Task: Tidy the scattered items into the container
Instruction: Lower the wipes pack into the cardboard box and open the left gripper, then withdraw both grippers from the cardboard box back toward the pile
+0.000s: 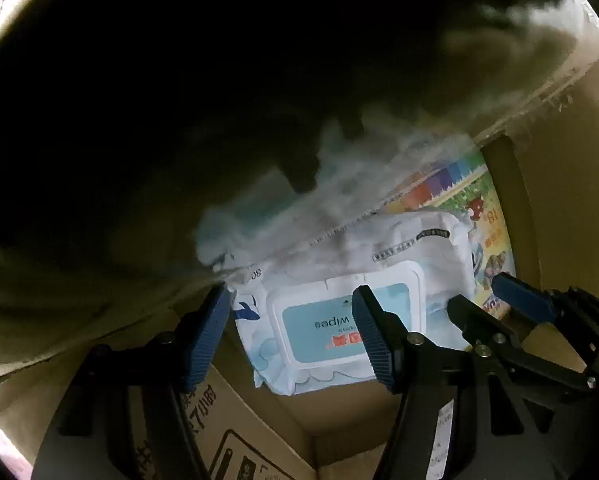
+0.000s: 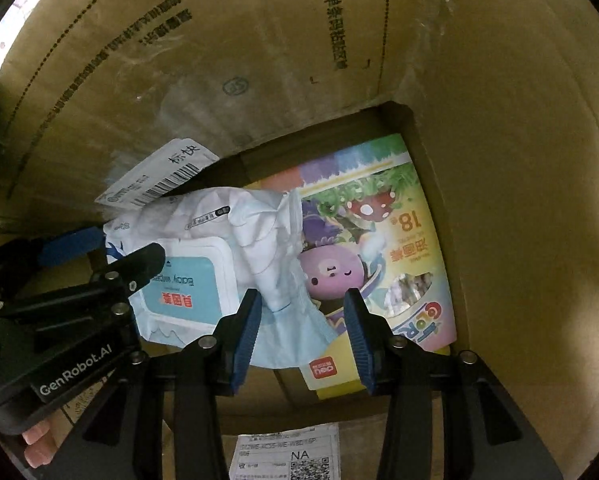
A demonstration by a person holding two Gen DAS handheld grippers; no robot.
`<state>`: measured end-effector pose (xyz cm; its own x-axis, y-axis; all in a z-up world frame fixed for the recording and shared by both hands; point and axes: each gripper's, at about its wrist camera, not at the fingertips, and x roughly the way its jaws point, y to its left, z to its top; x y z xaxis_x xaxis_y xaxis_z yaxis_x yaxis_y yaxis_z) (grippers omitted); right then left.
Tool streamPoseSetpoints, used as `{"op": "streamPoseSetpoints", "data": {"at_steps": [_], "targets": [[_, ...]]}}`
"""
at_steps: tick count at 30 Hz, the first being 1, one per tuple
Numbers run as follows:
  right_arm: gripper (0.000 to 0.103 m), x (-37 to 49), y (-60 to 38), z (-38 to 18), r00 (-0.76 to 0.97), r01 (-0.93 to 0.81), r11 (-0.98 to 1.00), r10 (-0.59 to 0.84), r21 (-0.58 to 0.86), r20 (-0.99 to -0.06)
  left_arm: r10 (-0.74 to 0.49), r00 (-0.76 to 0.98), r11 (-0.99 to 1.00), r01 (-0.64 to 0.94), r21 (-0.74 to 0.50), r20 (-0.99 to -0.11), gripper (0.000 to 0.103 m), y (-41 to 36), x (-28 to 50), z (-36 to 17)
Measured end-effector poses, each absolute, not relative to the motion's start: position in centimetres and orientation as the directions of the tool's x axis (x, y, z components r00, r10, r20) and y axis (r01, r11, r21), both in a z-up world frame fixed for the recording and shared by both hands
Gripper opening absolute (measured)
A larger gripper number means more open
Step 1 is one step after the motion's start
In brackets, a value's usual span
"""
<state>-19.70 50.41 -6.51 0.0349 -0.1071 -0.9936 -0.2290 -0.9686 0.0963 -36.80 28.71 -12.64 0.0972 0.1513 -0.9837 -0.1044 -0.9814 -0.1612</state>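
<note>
While the wipes pack (image 1: 341, 312) lay flat in the box (image 2: 499, 160), overlapping the crayon box (image 2: 395, 248), both sets of fingers hung open above it, left fingers (image 1: 209, 332) astride its lid, gripping nothing.

White barcode label (image 2: 159, 176) stuck on cardboard wall, second shipping label (image 2: 285, 456) below — QR code, "NA"

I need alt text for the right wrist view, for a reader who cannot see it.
Inside a cardboard box, a wet wipes pack lies partly over a colourful crayon box. The open right gripper hovers above them, the left gripper alongside.
</note>
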Motion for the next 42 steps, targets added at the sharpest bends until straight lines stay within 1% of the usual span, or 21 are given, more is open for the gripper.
{"op": "streamPoseSetpoints", "data": {"at_steps": [4,8,11,12,13,16,17,18,23,24,26,27,29,30,31,32,33,36,38,39,42], "targets": [[0.04,-19.3,50.5,-6.1,0.022,-0.246,-0.962,-0.124,0.115,-0.992,0.169,0.096,-0.981,-0.084,-0.177,-0.981,0.068,28.5,-36.8,-13.2],[0.04,-18.4,50.8,-4.8,-0.01,-0.27,-0.957,-0.112,0.11,-0.994,0.229,0.099,-0.969,-0.075,-0.237,-0.968,0.071,28.2,-37.0,-13.8],[0.044,-17.7,50.7,-3.7,-0.014,-0.245,-0.965,-0.088,0.088,-0.996,0.256,0.115,-0.961,-0.073,-0.265,-0.96,0.072,28.0,-37.1,-14.1],[0.046,-17.7,50.5,-3.6,-0.016,-0.234,-0.968,-0.088,0.09,-0.996,0.265,0.119,-0.959,-0.065,-0.274,-0.957,0.072,27.8,-37.1,-14.2],[0.049,-17.6,50.3,-3.4,-0.019,-0.223,-0.971,-0.09,0.092,-0.996,0.284,0.123,-0.954,-0.06,-0.293,-0.951,0.072,27.7,-37.1,-14.3],[0.05,-17.6,49.7,-3.5,-0.022,-0.216,-0.969,-0.12,0.122,-0.992,0.369,0.142,-0.925,-0.037,-0.377,-0.919,0.072,27.2,-36.8,-14.1],[0.05,-17.6,49.5,-3.5,-0.024,-0.217,-0.967,-0.131,0.133,-0.991,0.393,0.131,-0.916,-0.035,-0.4,-0.91,0.072,26.9,-36.7,-13.8],[0.05,-17.7,49.2,-3.7,-0.024,-0.211,-0.967,-0.139,0.141,-0.99,0.408,0.095,-0.913,0.02,-0.408,-0.908,0.072,26.8,-36.8,-13.4],[0.05,-18.5,47.9,-3.4,-0.048,-0.185,-0.974,-0.127,0.133,-0.991,0.446,0.006,-0.893,-0.059,-0.445,-0.895,0.07,26.0,-36.4,-11.2],[0.05,-18.6,47.9,-3.4,-0.058,-0.192,-0.971,-0.133,0.142,-0.989,0.451,-0.01,-0.891,-0.064,-0.449,-0.892,0.068,25.8,-36.3,-10.8],[0.05,-19.0,47.9,-3.4,-0.071,-0.202,-0.964,-0.162,0.173,-0.984,0.447,-0.06,-0.894,-0.062,-0.443,-0.893,0.05,25.2,-36.2,-10.0],[0.05,-19.2,47.9,-3.6,-0.069,-0.217,-0.956,-0.187,0.198,-0.98,0.448,-0.081,-0.894,-0.055,-0.445,-0.89,0.046,24.9,-36.1,-9.8],[0.049,-19.4,48.1,-4.0,-0.08,-0.256,-0.939,-0.214,0.228,-0.974,0.448,-0.118,-0.894,-0.05,-0.446,-0.886,0.031,25.4,-36.1,-9.2],[0.047,-19.5,48.2,-4.2,-0.083,-0.274,-0.931,-0.229,0.243,-0.97,0.45,-0.124,-0.893,-0.061,-0.446,-0.884,0.026,25.8,-35.7,-9.1],[0.038,-19.6,48.3,-4.5,-0.083,-0.295,-0.916,-0.258,0.271,-0.962,0.456,-0.127,-0.89,-0.071,-0.451,-0.881,0.022,25.8,-34.8,-9.0],[0.032,-19.7,48.4,-4.6,-0.088,-0.311,-0.904,-0.279,0.293,-0.956,0.46,-0.132,-0.888,-0.075,-0.454,-0.878,0.02,25.8,-34.6,-9.0],[0.029,-19.7,48.5,-4.8,-0.088,-0.33,-0.895,-0.288,0.301,-0.953,0.46,-0.139,-0.888,-0.076,-0.454,-0.877,0.02,26.8,-33.7,-8.9],[0.024,-20.1,48.4,-5.4,-0.077,-0.359,-0.885,-0.288,0.296,-0.954,0.457,-0.155,-0.889,-0.107,-0.446,-0.876,0.019,26.2,-35.1,-8.3],[0.023,-20.4,47.9,-5.7,-0.084,-0.352,-0.88,-0.309,0.318,-0.947,0.46,-0.15,-0.888,-0.101,-0.449,-0.875,0.019,26.2,-34.4,-7.9],[0.022,-20.6,47.6,-5.8,-0.084,-0.346,-0.879,-0.318,0.327,-0.944,0.462,-0.143,-0.886,-0.099,-0.452,-0.875,0.019,26.6,-34.2,-6.5],[0.021,-21.1,45.3,-6.7,-0.067,-0.321,-0.875,-0.36,0.362,-0.93,0.461,-0.135,-0.887,-0.093,-0.452,-0.877,0.019,26.3,-34.5,-6.4]]}}
